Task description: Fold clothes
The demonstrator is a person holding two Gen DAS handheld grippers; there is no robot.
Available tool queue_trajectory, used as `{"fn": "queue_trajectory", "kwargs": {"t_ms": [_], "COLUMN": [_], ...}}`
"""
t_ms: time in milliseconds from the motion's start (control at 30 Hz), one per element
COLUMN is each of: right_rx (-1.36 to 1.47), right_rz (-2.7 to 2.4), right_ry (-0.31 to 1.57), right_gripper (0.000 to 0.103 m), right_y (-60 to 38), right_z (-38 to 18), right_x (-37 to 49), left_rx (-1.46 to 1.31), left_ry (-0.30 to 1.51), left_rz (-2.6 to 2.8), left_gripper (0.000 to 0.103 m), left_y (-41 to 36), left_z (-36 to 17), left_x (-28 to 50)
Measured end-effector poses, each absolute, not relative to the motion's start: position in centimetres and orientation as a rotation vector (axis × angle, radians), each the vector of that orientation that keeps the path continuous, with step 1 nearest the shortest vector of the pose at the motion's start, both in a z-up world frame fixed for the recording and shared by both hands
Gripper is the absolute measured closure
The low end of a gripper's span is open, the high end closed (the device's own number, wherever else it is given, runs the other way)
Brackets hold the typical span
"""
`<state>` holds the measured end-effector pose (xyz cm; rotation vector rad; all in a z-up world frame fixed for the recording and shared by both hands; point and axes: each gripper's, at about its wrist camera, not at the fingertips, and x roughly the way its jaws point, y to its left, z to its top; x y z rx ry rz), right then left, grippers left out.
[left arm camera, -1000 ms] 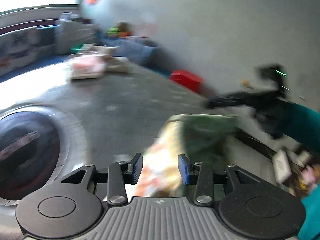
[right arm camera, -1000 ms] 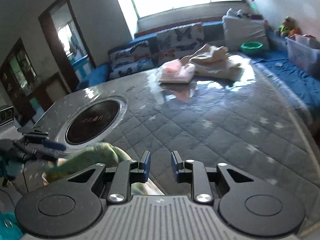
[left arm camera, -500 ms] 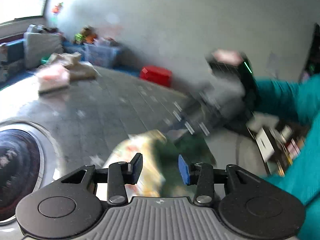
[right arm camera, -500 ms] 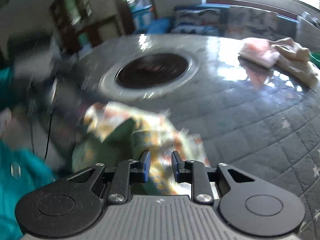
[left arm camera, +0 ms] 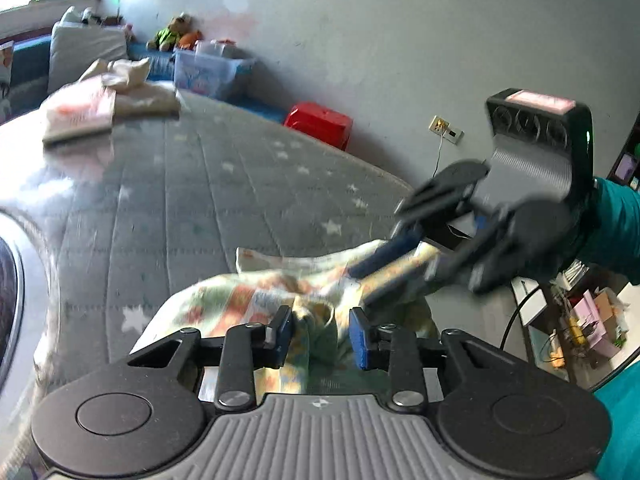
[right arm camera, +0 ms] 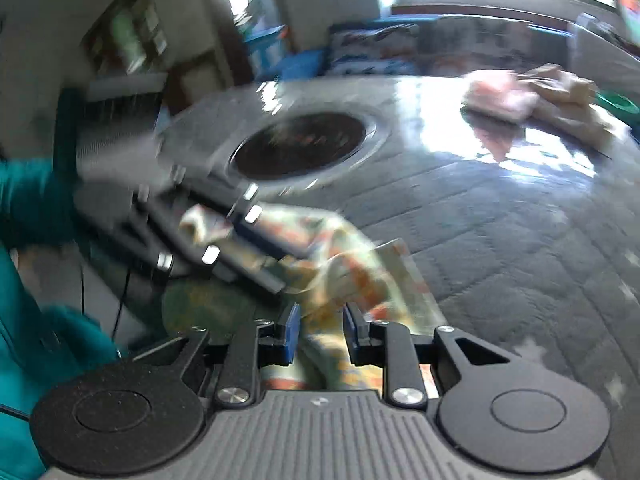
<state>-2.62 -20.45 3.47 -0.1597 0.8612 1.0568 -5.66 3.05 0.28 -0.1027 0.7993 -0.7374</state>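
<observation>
Crumpled patterned garment [left arm camera: 256,300] in pale green, orange and yellow, bunched on the grey quilted star-print mattress [left arm camera: 180,200]. Left gripper [left arm camera: 320,336]: jaws closing, a fold of the cloth between the blue pads, contact not clear. Right gripper [right arm camera: 320,330]: jaws narrow, cloth between the pads; pressing or not, cannot tell. Far beyond both jaws, folded pink and cream clothes [left arm camera: 100,104]. Teal sleeve [left arm camera: 616,224] behind the right gripper.
</observation>
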Motion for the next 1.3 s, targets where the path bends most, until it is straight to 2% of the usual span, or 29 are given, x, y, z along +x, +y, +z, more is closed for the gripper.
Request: {"fn": "queue_trajectory", "kwargs": {"t_ms": [267, 300, 333, 367, 433, 633, 767, 867, 900, 1000, 1067, 1133, 1300], "right_rx": [0.069, 0.107, 0.147, 0.179, 0.241, 0.360, 0.377, 0.357, 0.344, 0.274, 0.225, 0.167, 0.054], "right_rz": [0.745, 0.724, 0.704, 0.683, 0.667, 0.661, 0.675, 0.694, 0.699, 0.713, 0.721, 0.737, 0.768], "right_ry": [0.997, 1.018, 1.037, 1.058, 1.090, 1.169, 1.193, 1.193, 1.191, 1.138, 1.096, 1.057, 0.958], "right_gripper": [0.078, 0.076, 0.068, 0.064, 0.064, 0.064, 0.066, 0.076, 0.082, 0.089, 0.089, 0.091, 0.093], "right_y": [-26.7, -27.3, -27.9, -28.4, -29.1, -29.5, -29.3, -28.9, -28.8, -28.1, -27.5, -26.8, -24.9], "right_z": [2.4, 2.0, 1.5, 1.1, 0.3, -1.8, -2.4, -2.0, -1.9, -0.8, 0.2, 1.2, 3.8], "right_x": [1.3, 1.7, 2.0, 2.3, 2.5, 2.7, 2.8, 2.9, 2.9, 2.8, 2.8, 2.9, 3.4], "left_rx": [-0.133, -0.143, -0.148, -0.155, -0.169, -0.308, -0.402, -0.458, -0.481, -0.521, -0.537, -0.555, -0.551], "left_ry": [0.726, 0.713, 0.700, 0.696, 0.691, 0.836, 0.882, 0.905, 0.913, 0.938, 0.944, 0.945, 0.908], "left_rz": [-0.623, -0.592, -0.552, -0.505, -0.410, -0.216, -0.234, -0.247, -0.257, -0.281, -0.296, -0.317, -0.340], "left_gripper": [0.066, 0.064, 0.062, 0.058, 0.057, 0.050, 0.047, 0.043, 0.041, 0.040, 0.042, 0.050, 0.081], "left_y": [6.9, 7.7, 8.4, 9.2, 10.6, 14.1, 14.6, 14.8, 14.8, 14.8, 14.7, 14.5, 14.0], "left_z": [2.7, 3.1, 3.5, 3.8, 4.3, 2.2, 0.8, 0.4, 0.1, -0.6, -0.9, -1.1, -1.0], "left_x": [-8.7, -9.0, -9.4, -9.6, -10.2, -9.3, -8.7, -8.3, -8.1, -7.7, -7.4, -7.1, -7.0]}}
